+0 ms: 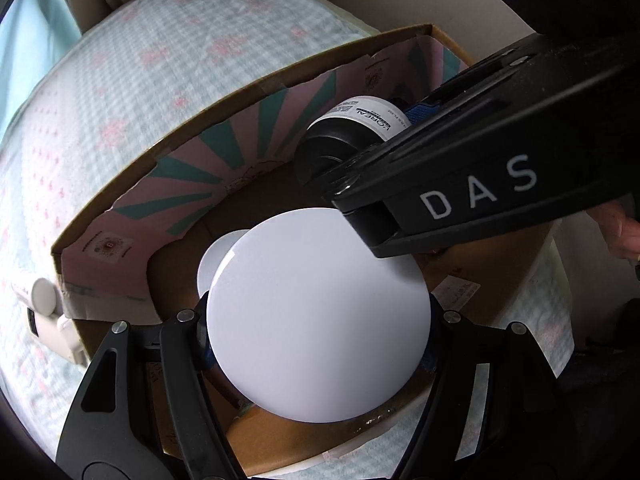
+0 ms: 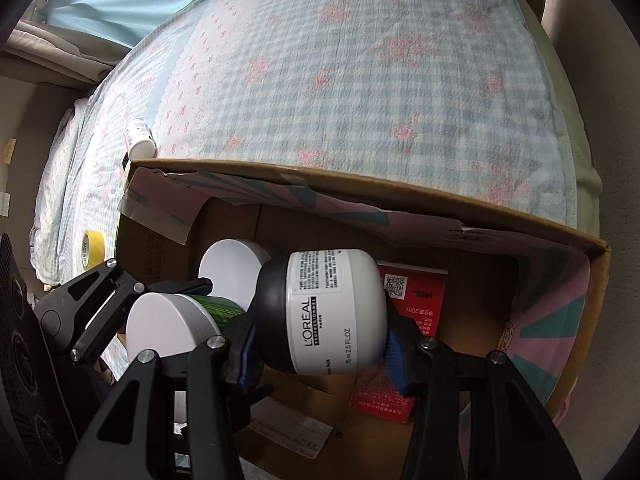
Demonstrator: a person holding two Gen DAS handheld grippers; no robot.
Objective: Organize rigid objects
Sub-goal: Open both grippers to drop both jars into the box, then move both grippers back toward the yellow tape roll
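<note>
Fingers: right gripper (image 2: 320, 354) clamped sideways on the L'Oreal jar (image 2: 326, 312), left gripper (image 1: 318, 316) pinching the white-lidded jar (image 1: 318, 312) | both over the cardboard box (image 2: 440, 210) on the bed (image 2: 340, 72) | likely dropping them beside the white-lidded tub (image 2: 234, 272), red box (image 2: 420, 292)

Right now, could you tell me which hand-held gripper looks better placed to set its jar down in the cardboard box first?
Probably the right hand-held gripper: its L'Oreal jar hangs deep inside the cardboard box, above bare floor beside the red carton. The left hand-held gripper holds its white-lidded jar nearer the box's front edge.
</note>
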